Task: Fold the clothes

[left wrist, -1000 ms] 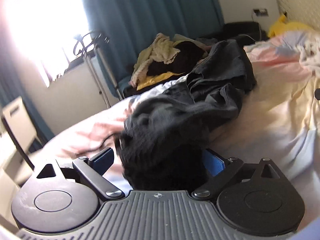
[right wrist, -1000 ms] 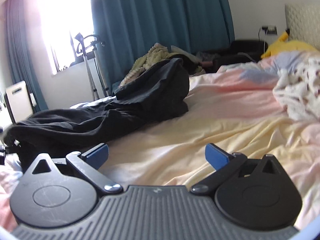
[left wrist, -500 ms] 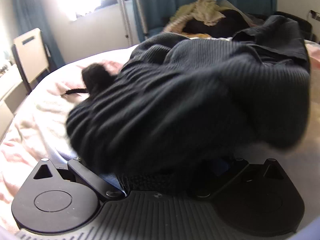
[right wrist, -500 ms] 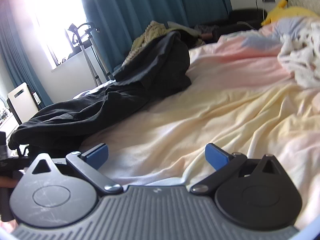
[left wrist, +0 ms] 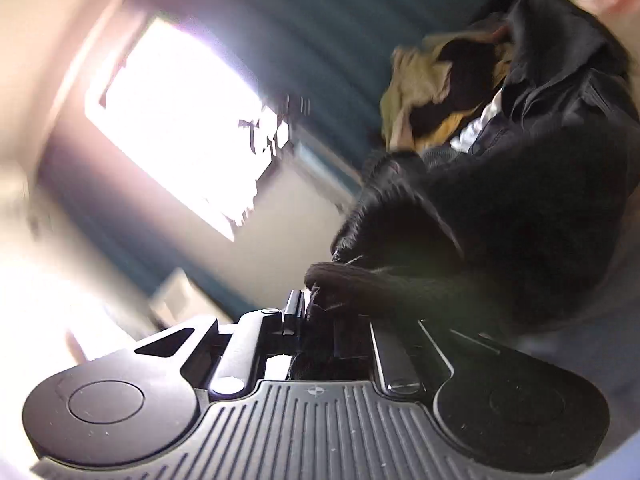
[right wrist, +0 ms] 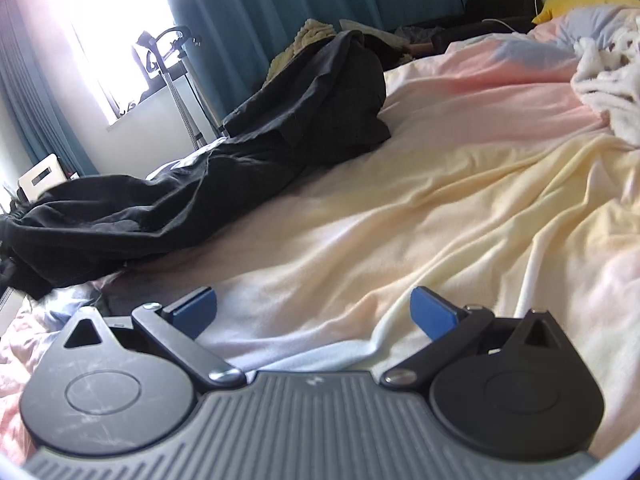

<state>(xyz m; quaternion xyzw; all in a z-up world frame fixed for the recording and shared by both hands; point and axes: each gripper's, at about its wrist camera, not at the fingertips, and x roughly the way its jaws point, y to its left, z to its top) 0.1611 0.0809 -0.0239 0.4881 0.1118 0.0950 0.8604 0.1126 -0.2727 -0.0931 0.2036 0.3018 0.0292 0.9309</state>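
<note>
Apparently left claw (left wrist: 316, 316) closing on black garment (left wrist: 500, 216).

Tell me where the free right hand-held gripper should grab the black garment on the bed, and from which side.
Probably the near edge of the black garment, where it lies low and flat on the bedsheet. Bring the open right hand-held gripper in low from the bare sheet side, pinching the edge; the far end is bunched too thick. The left hand-held gripper is closing on dark knit fabric.

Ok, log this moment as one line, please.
left gripper: closing on black knit garment | right gripper: open, empty, above bedsheet
</note>
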